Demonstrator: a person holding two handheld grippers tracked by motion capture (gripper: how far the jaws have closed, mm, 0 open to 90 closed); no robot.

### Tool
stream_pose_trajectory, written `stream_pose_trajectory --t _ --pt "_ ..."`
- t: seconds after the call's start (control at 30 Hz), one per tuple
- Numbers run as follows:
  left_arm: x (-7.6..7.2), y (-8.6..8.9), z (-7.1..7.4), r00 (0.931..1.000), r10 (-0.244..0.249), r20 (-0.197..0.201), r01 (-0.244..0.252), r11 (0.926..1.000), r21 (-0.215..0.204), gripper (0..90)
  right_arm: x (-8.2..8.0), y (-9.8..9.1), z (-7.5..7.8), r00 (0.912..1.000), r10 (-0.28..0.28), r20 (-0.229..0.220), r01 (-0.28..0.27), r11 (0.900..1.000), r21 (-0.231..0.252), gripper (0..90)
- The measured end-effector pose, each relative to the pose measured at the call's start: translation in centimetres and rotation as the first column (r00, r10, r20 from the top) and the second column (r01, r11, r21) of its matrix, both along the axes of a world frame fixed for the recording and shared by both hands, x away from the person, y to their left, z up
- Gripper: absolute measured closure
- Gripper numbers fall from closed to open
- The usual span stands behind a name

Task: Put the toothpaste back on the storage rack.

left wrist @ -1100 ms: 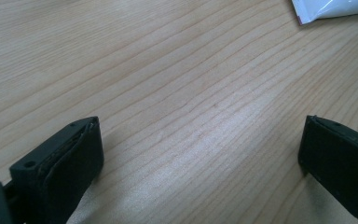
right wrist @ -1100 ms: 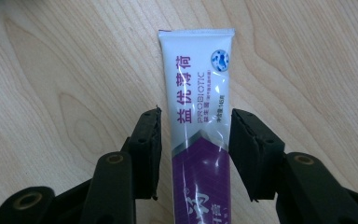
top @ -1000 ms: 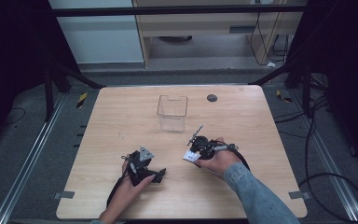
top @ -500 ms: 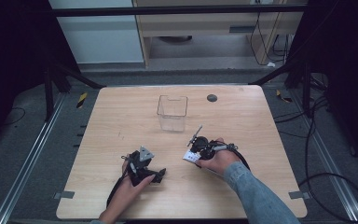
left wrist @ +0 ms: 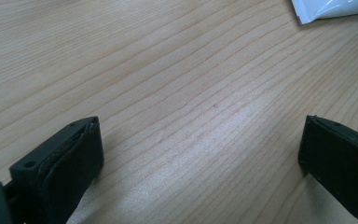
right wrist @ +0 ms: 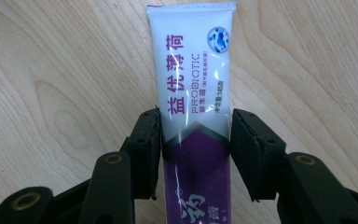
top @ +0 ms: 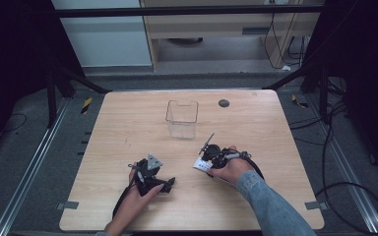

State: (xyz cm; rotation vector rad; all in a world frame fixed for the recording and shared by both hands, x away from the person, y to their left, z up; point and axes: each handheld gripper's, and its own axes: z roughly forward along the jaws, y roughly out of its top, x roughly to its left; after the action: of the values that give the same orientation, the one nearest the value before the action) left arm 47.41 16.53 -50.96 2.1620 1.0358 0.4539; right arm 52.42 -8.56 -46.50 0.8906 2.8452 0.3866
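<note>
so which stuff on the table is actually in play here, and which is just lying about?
In play:
- toothpaste tube, clamped in right tool
- clear plastic bin, likely the drop spot

Lying about:
- left tool, open over bare table
- dark round spot

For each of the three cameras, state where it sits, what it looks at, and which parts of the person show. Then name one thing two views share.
High view: above the person's side, looking forward and down on the table and clear box; both forearms, left gripper, right gripper.
Left gripper view: on that gripper, facing bare wood between wide-apart jaws.
Right gripper view: looks along its jaws, which flank the tube.
Shared: the tube's white corner lies at the left gripper view's top edge.
</note>
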Motion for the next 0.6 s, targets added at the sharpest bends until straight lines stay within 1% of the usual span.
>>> stream_pose_trajectory --t 0.3,0.37,0.6 --pt "0.0 0.0 0.0 1.0 0.0 0.0 0.0 1.0 0.0 0.0 0.27 -0.17 -0.12 0.9998 -0.003 -0.02 0.003 0.9999 0.01 53.6" --pt "0.0 0.0 0.0 1.0 0.0 0.0 0.0 1.0 0.0 0.0 0.29 -0.16 -0.11 0.9995 -0.011 -0.03 0.011 0.9999 0.009 53.6" --pt "0.0 0.0 0.0 1.0 0.0 0.0 0.0 1.0 0.0 0.0 0.39 -0.19 -0.19 0.9993 -0.012 -0.035 0.013 0.9999 0.008 53.9"
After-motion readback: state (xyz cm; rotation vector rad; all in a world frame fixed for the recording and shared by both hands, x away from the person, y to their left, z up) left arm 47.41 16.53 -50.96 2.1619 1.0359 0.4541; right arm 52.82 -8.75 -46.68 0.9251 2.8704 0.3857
